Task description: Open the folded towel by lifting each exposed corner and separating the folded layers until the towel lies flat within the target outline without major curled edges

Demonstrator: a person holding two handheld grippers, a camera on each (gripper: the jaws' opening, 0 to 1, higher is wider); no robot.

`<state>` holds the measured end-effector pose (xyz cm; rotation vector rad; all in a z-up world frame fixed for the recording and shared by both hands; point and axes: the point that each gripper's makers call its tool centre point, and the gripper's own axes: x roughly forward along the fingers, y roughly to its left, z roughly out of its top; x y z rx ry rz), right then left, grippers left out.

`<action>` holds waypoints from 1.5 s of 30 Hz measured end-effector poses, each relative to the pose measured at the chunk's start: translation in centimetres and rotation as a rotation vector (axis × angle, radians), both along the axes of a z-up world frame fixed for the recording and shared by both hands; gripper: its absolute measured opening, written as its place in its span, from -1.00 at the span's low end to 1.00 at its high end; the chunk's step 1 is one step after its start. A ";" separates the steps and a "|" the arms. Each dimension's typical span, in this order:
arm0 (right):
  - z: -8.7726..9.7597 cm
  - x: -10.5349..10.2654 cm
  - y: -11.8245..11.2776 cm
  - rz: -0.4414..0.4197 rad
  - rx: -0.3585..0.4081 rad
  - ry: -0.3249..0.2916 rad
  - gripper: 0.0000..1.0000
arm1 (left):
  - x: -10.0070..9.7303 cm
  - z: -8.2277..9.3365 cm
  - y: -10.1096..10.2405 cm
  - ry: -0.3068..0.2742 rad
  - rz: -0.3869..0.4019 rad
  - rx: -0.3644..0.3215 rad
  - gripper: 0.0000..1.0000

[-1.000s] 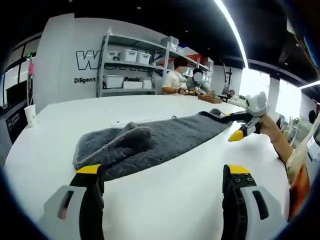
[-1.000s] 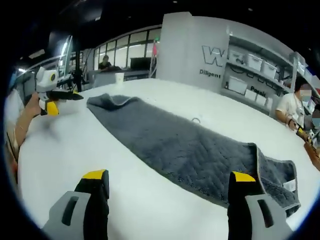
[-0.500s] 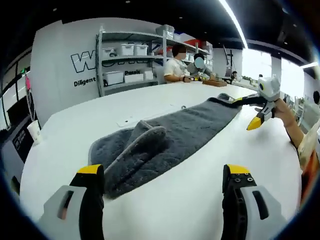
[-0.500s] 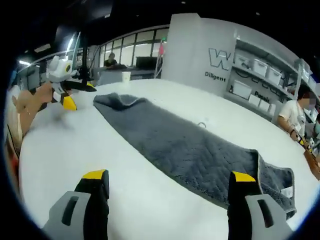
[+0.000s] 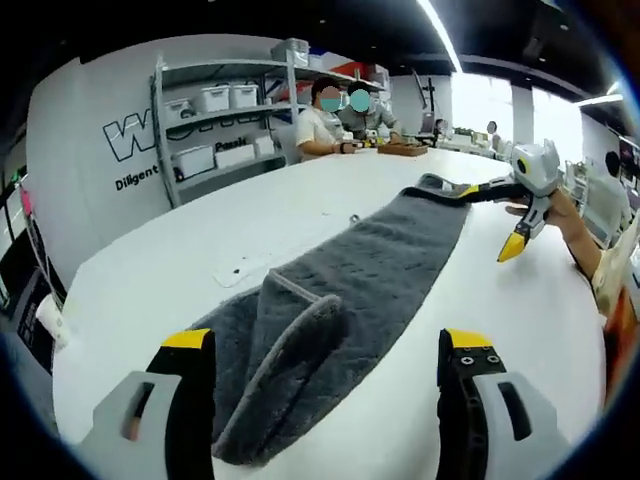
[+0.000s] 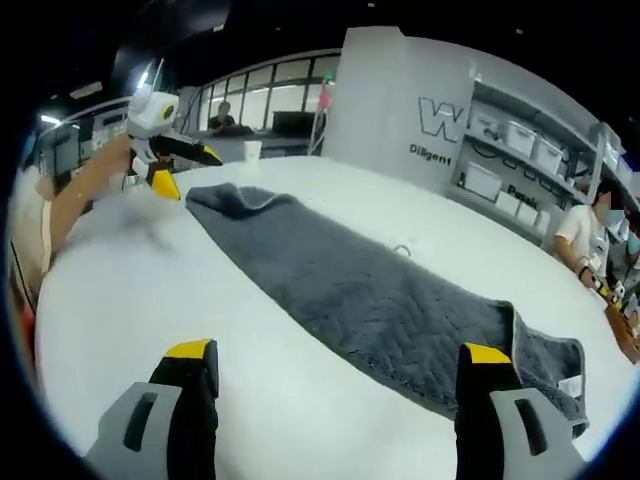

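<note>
- Towel [image 5: 350,290], left gripper view: grey, laid long across the white table [image 5: 180,260] from lower centre to upper right; a folded flap is humped at its near end, now drawn closer between the jaws than a second ago.
- Left gripper [image 5: 325,345]: jaws spread, nothing held.
- Right gripper [image 5: 505,215]: seen at right, parted beside the far end.
- Right gripper view: towel [image 6: 370,290] runs upper left to lower right; the left gripper [image 6: 180,165] has been brought against the far corner. Own jaws wide, empty; corner lift judged imminent.

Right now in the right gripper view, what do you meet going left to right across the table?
Left claw → paper cup → grey towel → its white label → seated person.
</note>
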<state>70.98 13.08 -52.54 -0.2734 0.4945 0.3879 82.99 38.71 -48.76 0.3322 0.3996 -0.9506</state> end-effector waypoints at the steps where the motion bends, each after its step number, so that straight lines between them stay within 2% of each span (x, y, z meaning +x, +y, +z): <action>1: 0.1 0.0 0.0 -0.002 0.006 -0.004 0.98 | 0.3 0.1 -0.3 -0.005 -0.006 0.002 0.67; 3: 0.2 0.1 -0.1 -0.007 0.012 -0.010 0.98 | 0.6 0.3 -1.0 -0.018 -0.029 -0.009 0.52; 5: 0.2 0.1 -0.3 -0.013 0.011 -0.012 0.97 | 0.4 0.1 -1.5 0.001 -0.068 -0.006 0.06; 7: 0.2 0.2 -0.4 -0.017 0.011 -0.013 0.97 | 0.7 -0.2 -1.7 0.003 -0.070 0.012 -0.32; 9: 0.3 0.3 -0.5 -0.021 0.015 -0.014 0.97 | 1.2 -0.4 -2.1 -0.018 -0.066 0.016 -0.29; 15: 0.1 0.5 -0.9 -0.032 0.020 -0.012 0.94 | 1.3 -1.5 -3.0 0.013 -0.089 -0.004 -0.35; 17: -0.1 0.6 -1.1 -0.039 0.025 -0.007 0.94 | 1.3 -2.3 -3.2 0.017 -0.092 0.017 -0.40; 22: -0.3 0.5 -1.3 -0.042 0.025 -0.002 0.93 | 1.0 -3.6 -3.2 0.014 -0.103 0.073 -0.79; 31: -0.1 0.5 -1.5 -0.044 0.032 -0.005 0.92 | 1.5 -3.1 -2.6 -0.030 -0.078 0.099 -0.90; 39: 0.1 0.5 -1.6 -0.048 0.037 -0.010 0.91 | 0.4 -2.3 -2.2 -0.005 -0.079 0.095 -0.94; 45: 0.0 0.4 -1.7 -0.051 0.037 -0.007 0.93 | -1.5 -1.3 -1.9 0.014 -0.112 0.083 -0.94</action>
